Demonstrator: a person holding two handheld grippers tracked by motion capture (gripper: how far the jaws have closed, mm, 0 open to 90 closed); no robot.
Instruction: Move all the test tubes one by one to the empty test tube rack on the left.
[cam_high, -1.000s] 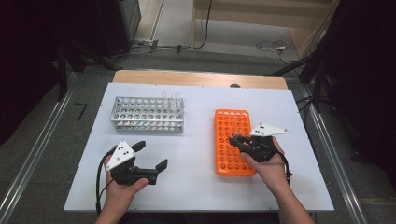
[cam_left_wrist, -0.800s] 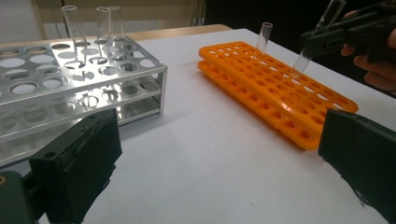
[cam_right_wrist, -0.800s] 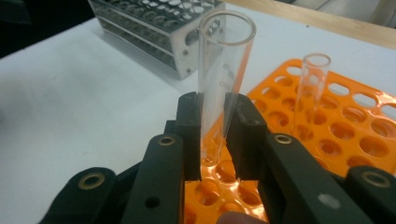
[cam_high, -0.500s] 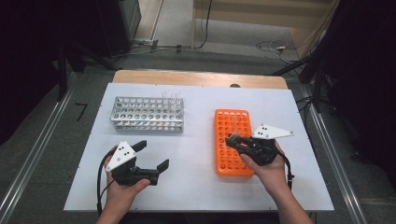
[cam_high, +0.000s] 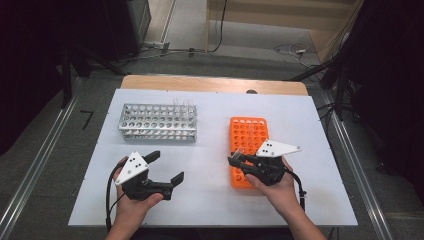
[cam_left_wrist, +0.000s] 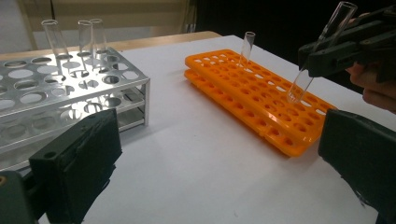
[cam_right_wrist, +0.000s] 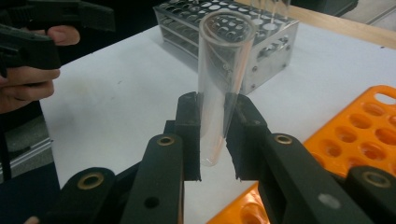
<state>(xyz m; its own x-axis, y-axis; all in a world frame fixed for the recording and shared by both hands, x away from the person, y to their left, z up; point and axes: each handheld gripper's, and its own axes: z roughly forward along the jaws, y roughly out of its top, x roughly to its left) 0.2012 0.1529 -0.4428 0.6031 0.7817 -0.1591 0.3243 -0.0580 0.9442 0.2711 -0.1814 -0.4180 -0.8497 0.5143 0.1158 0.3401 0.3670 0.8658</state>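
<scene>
1. The right gripper sits in the person's right hand, above the near left part of the orange rack. It points left across the table.
2. Its two black jaws are squeezed tight on a clear glass tube. In the right gripper view the tube stands between the pads, open end up.
3. In the left gripper view the held tube leans a bit, and its round bottom is just above the holes of the orange rack. I cannot tell if it touches the rack.
4. The left gripper is in the person's left hand, low over the table near the front edge. It points to the right.
5. Its jaws are wide apart and hold nothing. In the left gripper view they stand far to each side, with bare table between them.
6. The table has a white top. A strip of brown wood shows along its far edge.
7. The floor around the table is grey. Cables lie on it behind the table, and dark things stand at both sides of the room.
8. The orange rack lies flat on the right half of the table. One more clear tube stands in a hole near its far end.
9. A silver metal rack stands on the left half, well apart from the orange one. A few clear tubes stand at its far right corner. Its other holes look empty.
</scene>
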